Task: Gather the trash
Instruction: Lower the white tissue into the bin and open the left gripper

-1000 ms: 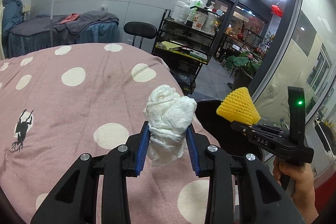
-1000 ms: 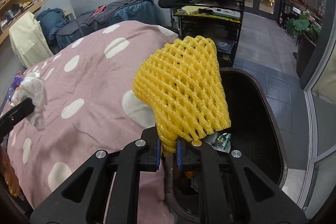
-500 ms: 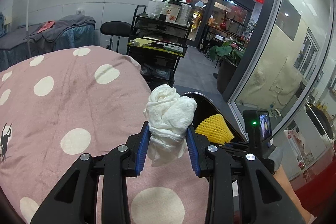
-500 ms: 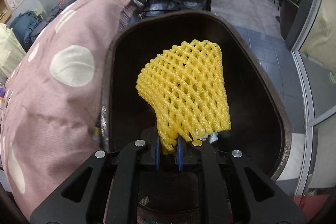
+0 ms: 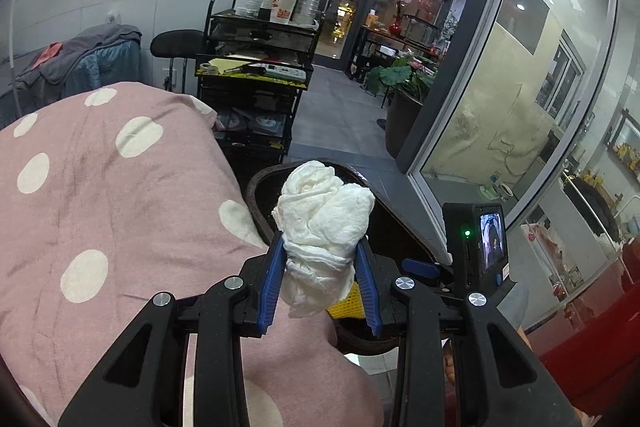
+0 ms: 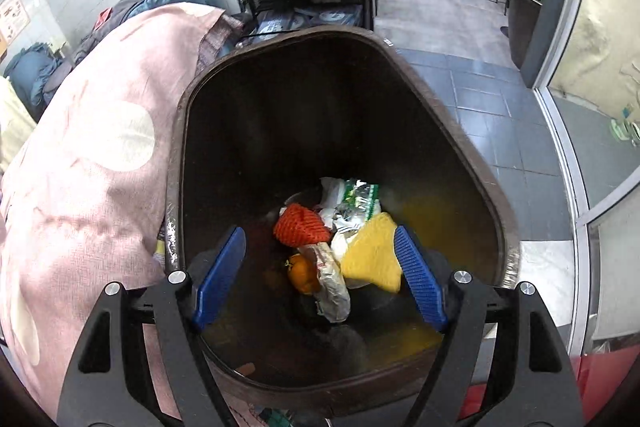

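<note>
A crumpled white tissue wad [image 5: 324, 227] stands upright, pinched at its narrow lower part between the blue pads [image 5: 273, 279] of the left hand-held gripper [image 5: 320, 287], its bulging top above the rim of the dark brown trash bin [image 6: 472, 147]. The yellow foam net [image 6: 374, 253] lies loose inside the bin, at the right of the heap on its floor, beside an orange-red foam net [image 6: 300, 227], crumpled wrappers [image 6: 352, 199] and an orange peel [image 6: 304, 273].
</note>
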`<act>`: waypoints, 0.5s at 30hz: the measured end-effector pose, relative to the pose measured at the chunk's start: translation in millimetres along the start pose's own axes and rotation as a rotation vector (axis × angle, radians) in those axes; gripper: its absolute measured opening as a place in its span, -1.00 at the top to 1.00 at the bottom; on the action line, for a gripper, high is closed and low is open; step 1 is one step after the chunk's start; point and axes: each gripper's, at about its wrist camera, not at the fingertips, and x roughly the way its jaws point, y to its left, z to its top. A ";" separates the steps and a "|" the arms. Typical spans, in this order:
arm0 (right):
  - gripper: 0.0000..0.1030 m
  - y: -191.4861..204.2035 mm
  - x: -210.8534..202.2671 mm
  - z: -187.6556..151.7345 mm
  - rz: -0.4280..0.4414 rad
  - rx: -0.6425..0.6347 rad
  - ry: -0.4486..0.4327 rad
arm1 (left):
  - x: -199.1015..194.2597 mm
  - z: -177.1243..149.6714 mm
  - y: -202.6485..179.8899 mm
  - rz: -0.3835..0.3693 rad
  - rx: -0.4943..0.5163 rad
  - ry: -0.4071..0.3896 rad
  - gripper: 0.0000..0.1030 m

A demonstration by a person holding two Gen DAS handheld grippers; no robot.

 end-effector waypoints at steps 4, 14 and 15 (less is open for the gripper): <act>-0.50 -10.7 -9.0 0.0 -0.012 0.037 -0.026 | 15.1 0.7 -13.0 -0.029 0.021 0.034 0.35; -0.69 -41.4 -24.3 2.0 -0.080 0.104 -0.074 | 55.0 -2.6 -35.2 -0.058 0.059 0.125 0.35; -0.69 -45.6 -25.3 2.0 -0.088 0.113 -0.077 | 58.2 -3.1 -36.5 -0.058 0.063 0.133 0.35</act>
